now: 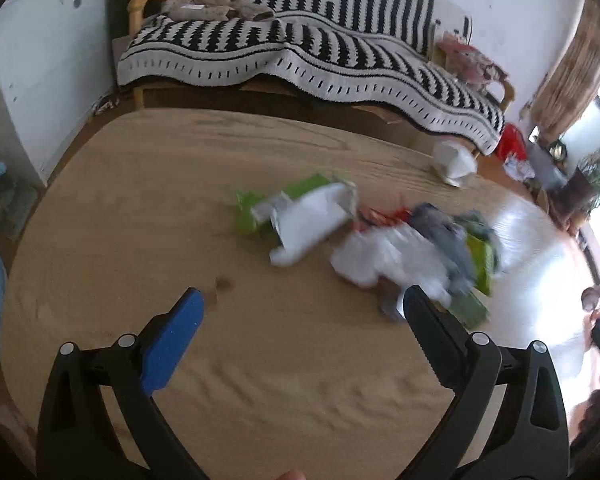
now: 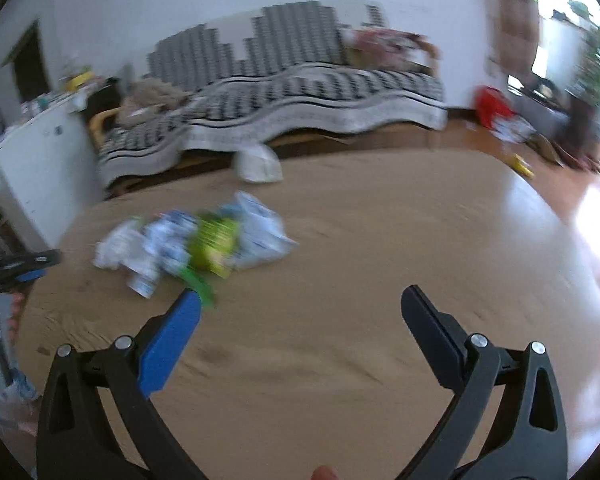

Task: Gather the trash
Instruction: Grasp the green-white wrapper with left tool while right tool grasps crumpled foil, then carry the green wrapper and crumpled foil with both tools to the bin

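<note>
A pile of trash lies on a round wooden table (image 1: pixel 148 216): a white and green wrapper (image 1: pixel 300 216), and crumpled white, grey and green wrappers (image 1: pixel 412 256) to its right. My left gripper (image 1: pixel 304 300) is open and empty, just short of the pile. In the right wrist view the same pile (image 2: pixel 196 240) lies left of centre on the table (image 2: pixel 380 240). My right gripper (image 2: pixel 300 300) is open and empty, with its left fingertip near the pile's green piece. Both views are motion-blurred.
A crumpled white bag (image 1: pixel 454 160) sits at the table's far edge, also in the right wrist view (image 2: pixel 258 166). Behind stands a sofa with a black-and-white striped blanket (image 1: pixel 300 52). A white cabinet (image 1: pixel 40 72) is at left. Red and other items (image 2: pixel 496 112) lie on the floor at right.
</note>
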`<state>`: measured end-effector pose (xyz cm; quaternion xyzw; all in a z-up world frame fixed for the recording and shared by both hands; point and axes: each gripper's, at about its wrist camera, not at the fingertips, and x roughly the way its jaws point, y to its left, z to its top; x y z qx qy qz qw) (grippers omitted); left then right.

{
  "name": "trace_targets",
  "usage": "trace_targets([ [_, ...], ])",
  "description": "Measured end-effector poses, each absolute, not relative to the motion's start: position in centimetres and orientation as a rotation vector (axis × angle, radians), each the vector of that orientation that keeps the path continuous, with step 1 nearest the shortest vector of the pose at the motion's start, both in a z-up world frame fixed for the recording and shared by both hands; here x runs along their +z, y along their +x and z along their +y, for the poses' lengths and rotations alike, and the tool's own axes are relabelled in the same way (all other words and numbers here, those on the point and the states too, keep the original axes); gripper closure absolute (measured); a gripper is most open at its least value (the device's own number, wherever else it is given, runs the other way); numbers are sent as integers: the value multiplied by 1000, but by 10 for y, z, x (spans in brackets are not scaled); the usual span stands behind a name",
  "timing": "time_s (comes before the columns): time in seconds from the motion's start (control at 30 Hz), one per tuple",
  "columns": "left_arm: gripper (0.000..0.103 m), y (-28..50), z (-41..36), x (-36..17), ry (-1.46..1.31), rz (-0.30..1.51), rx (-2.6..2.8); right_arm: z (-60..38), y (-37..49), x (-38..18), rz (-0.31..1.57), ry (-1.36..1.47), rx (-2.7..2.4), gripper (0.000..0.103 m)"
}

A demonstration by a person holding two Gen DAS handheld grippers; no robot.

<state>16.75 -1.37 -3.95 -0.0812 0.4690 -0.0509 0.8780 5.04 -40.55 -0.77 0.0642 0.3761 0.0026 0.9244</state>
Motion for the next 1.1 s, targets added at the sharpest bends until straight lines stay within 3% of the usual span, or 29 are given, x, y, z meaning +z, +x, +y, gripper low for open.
trace_targets([
  [0.17,6,238,-20,-69,-16,1028,-162,-318,133,-10,780,4,135,6],
  [0.43,6,292,-13,-113,22,1085,-210,-250,209,-54,872,-34,221,19],
  [0.6,7,302,-13,-131,80,1114,-243,-238,237,-84,929,-61,217,48],
  [0.63,16,301,-13,-132,80,1121,-245,-238,240,-89,939,-65,213,52],
  [0.7,45,301,-16,-132,139,1110,-211,-239,242,-95,940,-76,208,59],
  [0.73,66,300,-17,-129,155,1099,-213,-240,241,-94,933,-77,210,61],
  [0.77,80,299,-16,-127,138,1099,-232,-240,239,-93,924,-68,220,70],
  [0.8,83,299,-15,-125,111,1106,-252,-241,237,-89,909,-57,229,86],
  [0.83,85,297,-15,-123,109,1096,-254,-242,236,-86,901,-59,223,86],
  [0.9,98,293,-17,-120,120,1080,-255,-244,234,-81,898,-61,224,86],
  [1.1,101,282,-9,-106,52,1060,-260,-252,221,-77,892,-35,236,86],
])
